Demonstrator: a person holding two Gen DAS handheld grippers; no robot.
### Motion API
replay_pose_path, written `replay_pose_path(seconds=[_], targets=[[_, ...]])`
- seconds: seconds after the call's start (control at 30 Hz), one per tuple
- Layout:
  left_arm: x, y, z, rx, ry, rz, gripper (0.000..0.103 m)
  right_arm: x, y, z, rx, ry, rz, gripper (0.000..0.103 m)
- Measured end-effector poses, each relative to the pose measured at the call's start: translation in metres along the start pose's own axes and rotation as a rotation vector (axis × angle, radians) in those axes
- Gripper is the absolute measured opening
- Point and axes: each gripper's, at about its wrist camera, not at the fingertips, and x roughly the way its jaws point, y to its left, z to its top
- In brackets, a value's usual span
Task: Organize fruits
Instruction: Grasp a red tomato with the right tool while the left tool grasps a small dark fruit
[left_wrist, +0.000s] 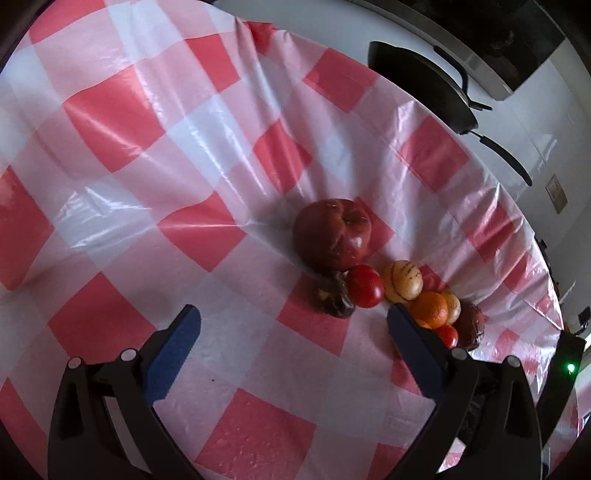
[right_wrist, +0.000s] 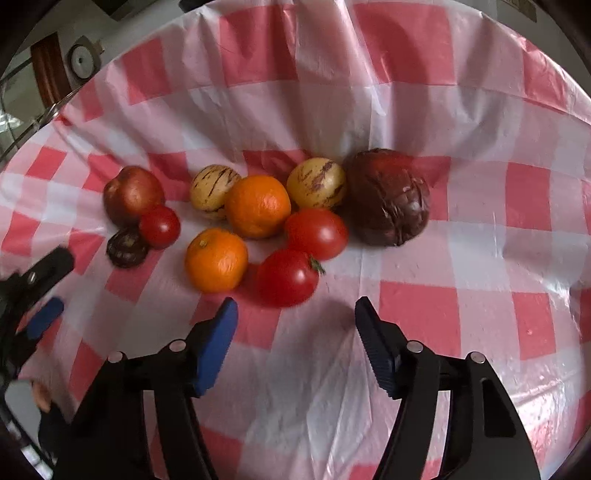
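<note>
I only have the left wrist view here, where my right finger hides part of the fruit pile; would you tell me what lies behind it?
Observer: From the right wrist view, two oranges: the nearer orange and the farther orange.
Operator: Thanks. How many tomatoes in total?
Observer: Three. Two large ones side by side, the near tomato and the one behind it, plus a small tomato by the apple.
Operator: Is the right gripper holding anything?
Observer: No. The right gripper is open with only the tablecloth between its fingers, just short of the near tomato.
</note>
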Motion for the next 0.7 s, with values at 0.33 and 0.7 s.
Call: replay_pose_path(seconds=[0.33, 0.7], targets=[[0.000, -0.005, -0.002, 0.040, 0.009, 0.002, 0.101, 0.008, 0.010, 0.008, -0.019, -0.010, -0.028, 0.035], [0.007, -0.016, -0.004, 0.105, 0.059, -0.001, 0.101, -0.022, -0.067, -0.024, 0.387, -0.141, 0.188, 0.035]])
